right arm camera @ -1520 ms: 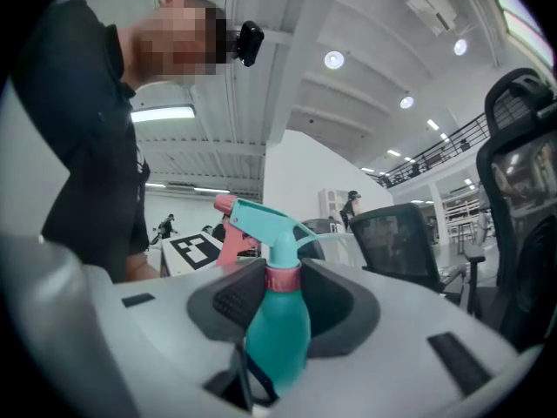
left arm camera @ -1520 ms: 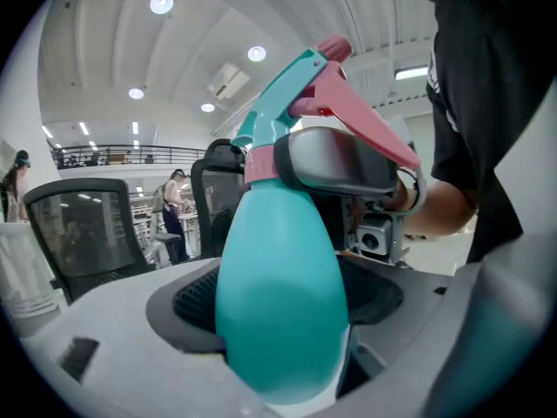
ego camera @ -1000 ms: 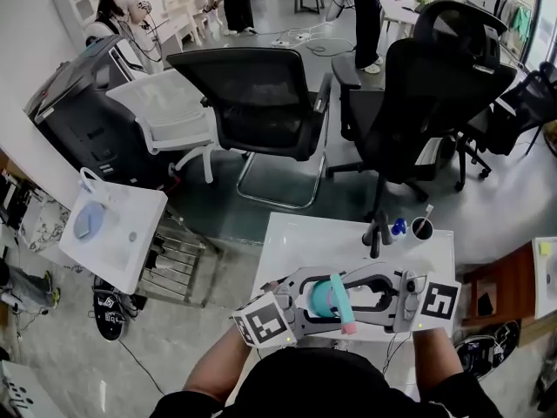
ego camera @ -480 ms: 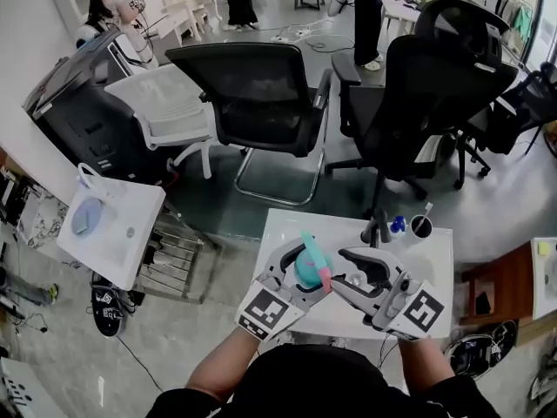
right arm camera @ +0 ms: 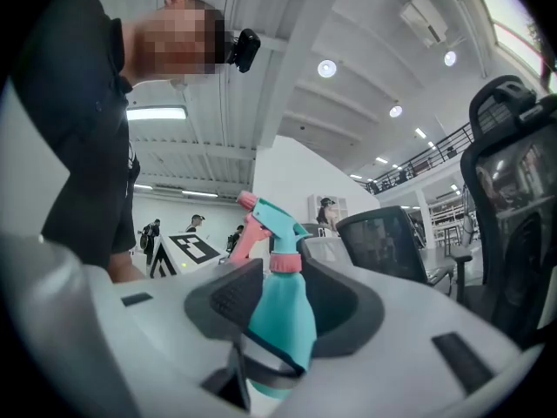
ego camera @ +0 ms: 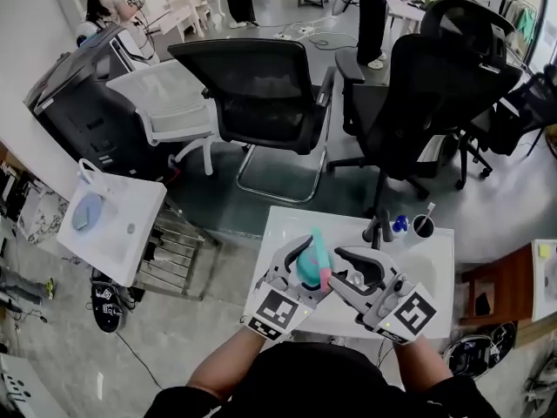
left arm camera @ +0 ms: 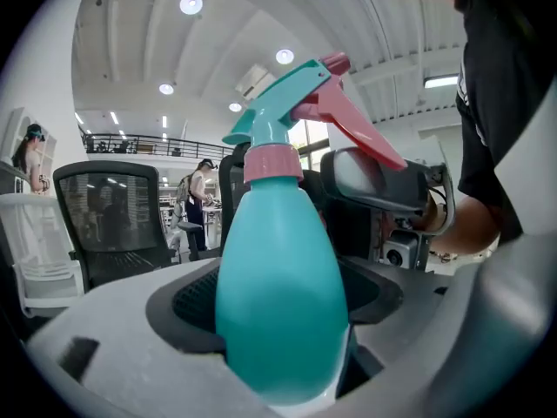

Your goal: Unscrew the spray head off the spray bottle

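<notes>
- Teal spray bottle (left arm camera: 278, 303) is held up off the white table (ego camera: 435, 255), close in front of the person. The left gripper (ego camera: 300, 268) has its jaws clamped on the bottle's belly, and the bottle stands roughly upright.
- The spray head (left arm camera: 287, 116), teal with a pink trigger, sits on the pink collar (left arm camera: 271, 162). No gap shows at the neck, so the head is judged not yet off.
- The right gripper (ego camera: 341, 273) is just beside the bottle with its jaws closing. In its own view the bottle's upper part stands between them, and the pads are not pressing on it.
- Probably left to do: grip the collar or head, turn it loose and lift it clear.
- Farther off, a dark cup (ego camera: 422, 227) stands at the table's far edge, and black office chairs (ego camera: 261, 94) stand beyond.
</notes>
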